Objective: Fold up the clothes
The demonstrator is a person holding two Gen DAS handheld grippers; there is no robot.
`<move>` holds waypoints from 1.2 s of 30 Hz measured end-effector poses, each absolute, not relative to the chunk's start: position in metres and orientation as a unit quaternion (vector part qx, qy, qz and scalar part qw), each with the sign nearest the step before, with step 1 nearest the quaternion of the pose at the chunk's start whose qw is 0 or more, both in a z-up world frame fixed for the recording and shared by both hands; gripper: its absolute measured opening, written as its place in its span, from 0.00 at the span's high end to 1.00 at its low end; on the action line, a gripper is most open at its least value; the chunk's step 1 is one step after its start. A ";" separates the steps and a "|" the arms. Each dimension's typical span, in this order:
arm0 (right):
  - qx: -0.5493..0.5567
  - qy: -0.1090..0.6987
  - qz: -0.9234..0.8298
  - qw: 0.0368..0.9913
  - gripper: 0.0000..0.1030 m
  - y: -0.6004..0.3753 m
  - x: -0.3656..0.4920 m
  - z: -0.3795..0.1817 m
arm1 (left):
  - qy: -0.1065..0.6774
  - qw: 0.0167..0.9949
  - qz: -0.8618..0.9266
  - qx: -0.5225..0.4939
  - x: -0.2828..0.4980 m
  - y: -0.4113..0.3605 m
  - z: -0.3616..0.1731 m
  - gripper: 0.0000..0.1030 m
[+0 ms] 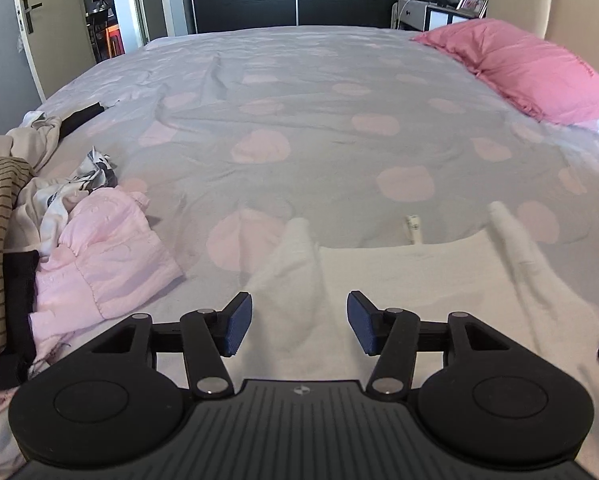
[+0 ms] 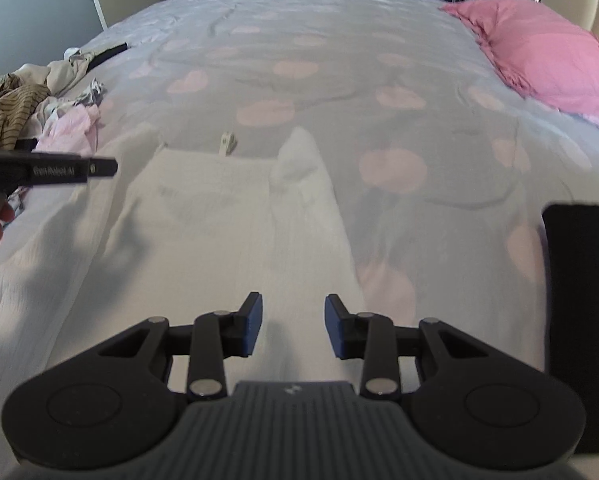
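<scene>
White garment (image 2: 227, 216) lies flat on the bed (image 1: 319, 120), sides seemingly tucked in; left gripper (image 1: 299, 326) and right gripper (image 2: 293, 326) hover above, jaws parted, empty; next, probably pinch the near hem, fold forward.

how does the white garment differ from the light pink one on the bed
The white garment lies spread flat right in front of both hand-held grippers, straps pointing up the bed; the light pink garment is crumpled at the edge of the clothes pile to the left. The white one lies apart from the pile, while the pink one touches other clothes. The white one covers more of the bed. Both rest on the spotted duvet, ungripped.
</scene>
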State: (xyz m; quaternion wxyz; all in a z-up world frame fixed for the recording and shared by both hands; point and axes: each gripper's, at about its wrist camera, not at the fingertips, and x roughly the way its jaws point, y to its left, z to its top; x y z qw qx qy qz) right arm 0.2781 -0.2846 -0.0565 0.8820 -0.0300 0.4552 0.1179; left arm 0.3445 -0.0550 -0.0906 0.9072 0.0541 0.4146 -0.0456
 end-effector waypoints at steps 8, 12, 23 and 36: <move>-0.035 0.426 0.120 0.896 0.62 -0.253 0.328 -0.071 | 0.428 0.901 -0.037 0.058 0.374 -0.032 -0.109 0.70; -0.030 0.424 0.109 0.898 0.61 -0.245 0.352 -0.083 | 0.426 0.902 -0.041 0.062 0.382 -0.036 -0.110 0.70; -0.028 0.431 0.061 0.900 0.62 -0.239 0.377 -0.094 | 0.411 0.906 -0.028 0.101 0.384 -0.062 -0.110 0.60; -0.045 0.434 -0.013 0.900 0.92 -0.268 0.389 -0.101 | 0.424 0.898 0.008 0.116 0.408 -0.049 -0.127 0.93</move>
